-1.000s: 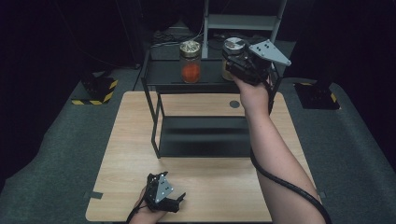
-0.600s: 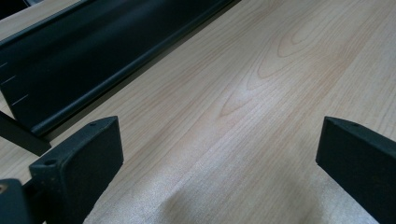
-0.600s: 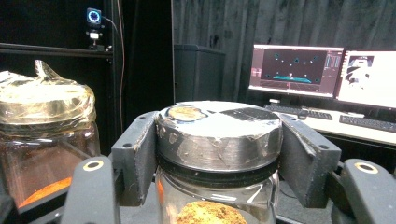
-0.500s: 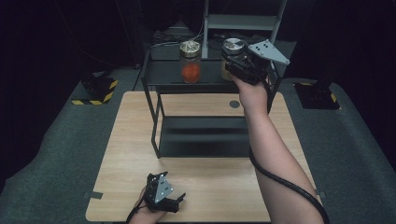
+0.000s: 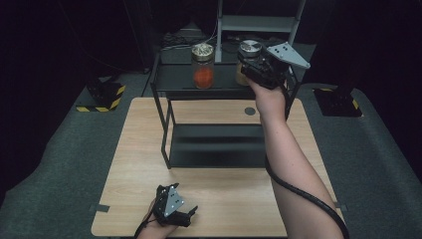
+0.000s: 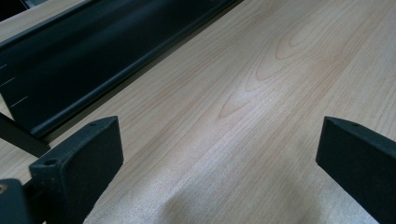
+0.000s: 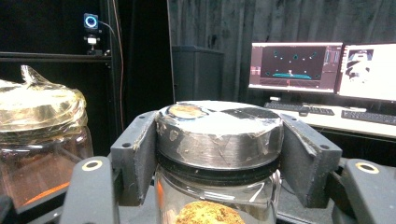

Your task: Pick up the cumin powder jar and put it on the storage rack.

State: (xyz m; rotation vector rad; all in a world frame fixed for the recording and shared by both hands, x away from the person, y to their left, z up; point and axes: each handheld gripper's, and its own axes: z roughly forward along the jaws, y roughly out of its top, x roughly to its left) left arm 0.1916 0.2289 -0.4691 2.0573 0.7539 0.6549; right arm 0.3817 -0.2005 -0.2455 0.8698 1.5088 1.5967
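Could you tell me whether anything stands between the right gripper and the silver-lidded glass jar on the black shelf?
Nothing visible does: the right gripper already has its jaws against both sides of the silver-lidded glass jar. The jar with orange contents stands apart, beside it.

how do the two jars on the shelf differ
The right jar holds brownish stuff and has a silver lid gripped by the right gripper; the left jar holds orange stuff, has a crinkly gold top, and stands untouched. Both are clear glass on the black shelf.
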